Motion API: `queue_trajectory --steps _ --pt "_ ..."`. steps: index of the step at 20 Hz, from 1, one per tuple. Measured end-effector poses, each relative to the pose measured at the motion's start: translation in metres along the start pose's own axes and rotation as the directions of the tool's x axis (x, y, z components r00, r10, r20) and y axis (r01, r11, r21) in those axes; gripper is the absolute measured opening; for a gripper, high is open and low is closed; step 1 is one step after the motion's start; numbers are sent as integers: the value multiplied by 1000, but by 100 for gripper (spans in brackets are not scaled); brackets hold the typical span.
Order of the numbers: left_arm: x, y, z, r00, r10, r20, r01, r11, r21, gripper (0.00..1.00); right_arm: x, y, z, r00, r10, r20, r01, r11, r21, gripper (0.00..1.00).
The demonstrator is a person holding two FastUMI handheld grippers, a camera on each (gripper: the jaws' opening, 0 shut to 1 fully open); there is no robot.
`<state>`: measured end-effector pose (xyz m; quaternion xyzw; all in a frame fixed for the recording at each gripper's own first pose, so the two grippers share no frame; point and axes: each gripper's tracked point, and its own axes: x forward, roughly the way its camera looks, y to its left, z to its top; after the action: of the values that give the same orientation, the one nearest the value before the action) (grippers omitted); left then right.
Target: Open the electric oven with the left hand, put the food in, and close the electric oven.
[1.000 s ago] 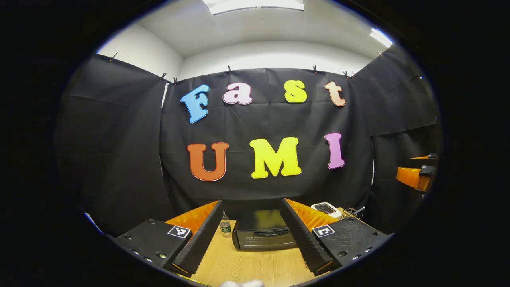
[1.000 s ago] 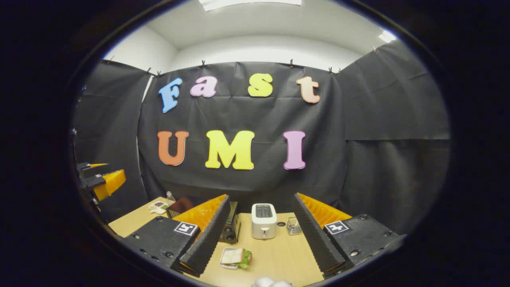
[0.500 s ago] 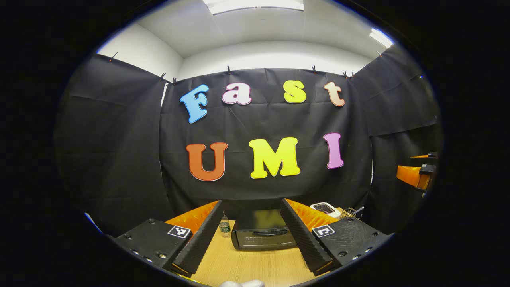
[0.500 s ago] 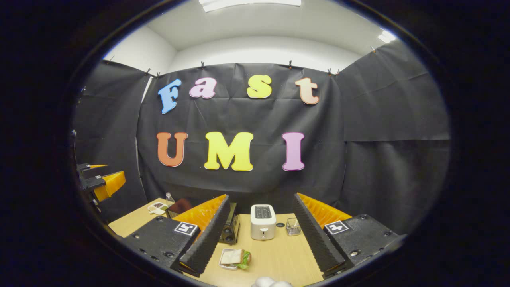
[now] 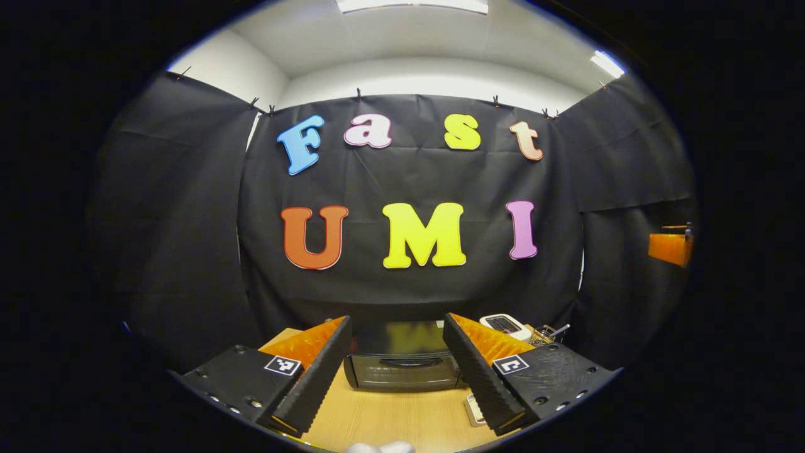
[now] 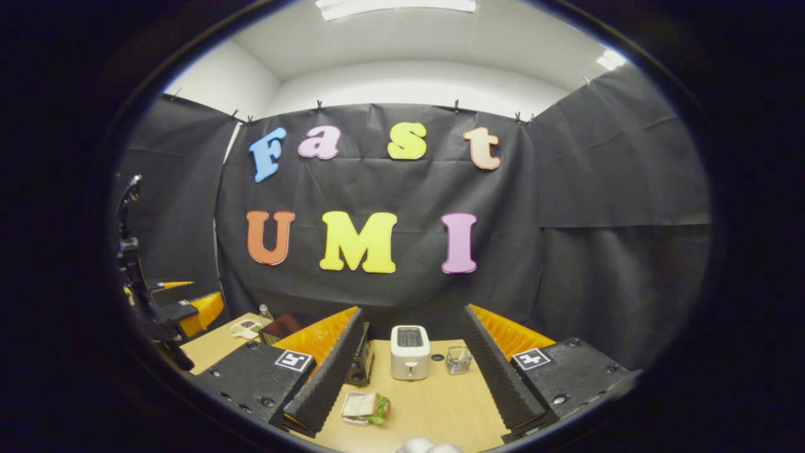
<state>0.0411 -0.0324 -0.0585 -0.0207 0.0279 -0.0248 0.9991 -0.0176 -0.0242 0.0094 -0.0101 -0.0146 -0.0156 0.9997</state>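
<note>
In the left gripper view, the left tongs [image 5: 396, 362] stand wide apart and hold nothing, raised above the pale wooden counter [image 5: 402, 418]. Between their fingers, at about 12 o'clock from the tips, sits the black box-shaped electric oven [image 5: 402, 365] with its glass door shut and the curved handle across the top of the door. At roughly 2 o'clock from the oven, a white toaster [image 5: 503, 324] and a small wire basket [image 5: 546, 333] stand farther back on the counter. Far off at 3 o'clock the other gripper shows as an orange edge.

In the right gripper view, the right tongs [image 6: 412, 365] are also spread wide and empty above the same counter [image 6: 434, 409]. The sandwich with green lettuce in a clear shallow tray [image 6: 365, 408] lies on the counter at 7 o'clock between the fingers, just beside the left finger [image 6: 327, 377]. The white toaster [image 6: 409, 352] stands at 12 o'clock, the wire basket [image 6: 459, 360] just to its right. The oven [image 6: 360, 365] shows partly behind the left finger, at 11 o'clock. The left tongs [image 6: 188, 308] hang at 9 o'clock, well apart.
</note>
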Motion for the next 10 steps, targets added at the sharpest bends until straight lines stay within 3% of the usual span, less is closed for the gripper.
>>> queue_trajectory --steps 1,2,3,4,10 --pt "11 -3 -11 1000 -5 -14 5 1000 7 95 -2 -8 0 1000 -16 -1 15 1000 -11 90" --pt "23 -8 -24 1000 -9 -25 9 1000 11 95 -5 -15 2 1000 -29 5 30 999 -20 100" --pt "35 -12 -37 999 -13 -50 14 1000 15 95 -7 -24 3 999 -49 7 50 998 -29 90" --pt "48 -17 -52 998 -15 -66 16 1000 14 95 -11 -33 4 998 -68 11 68 997 -34 100" --pt "124 -27 -130 980 -16 -197 16 1000 1 95 -33 -76 0 984 -179 13 179 979 -95 100"
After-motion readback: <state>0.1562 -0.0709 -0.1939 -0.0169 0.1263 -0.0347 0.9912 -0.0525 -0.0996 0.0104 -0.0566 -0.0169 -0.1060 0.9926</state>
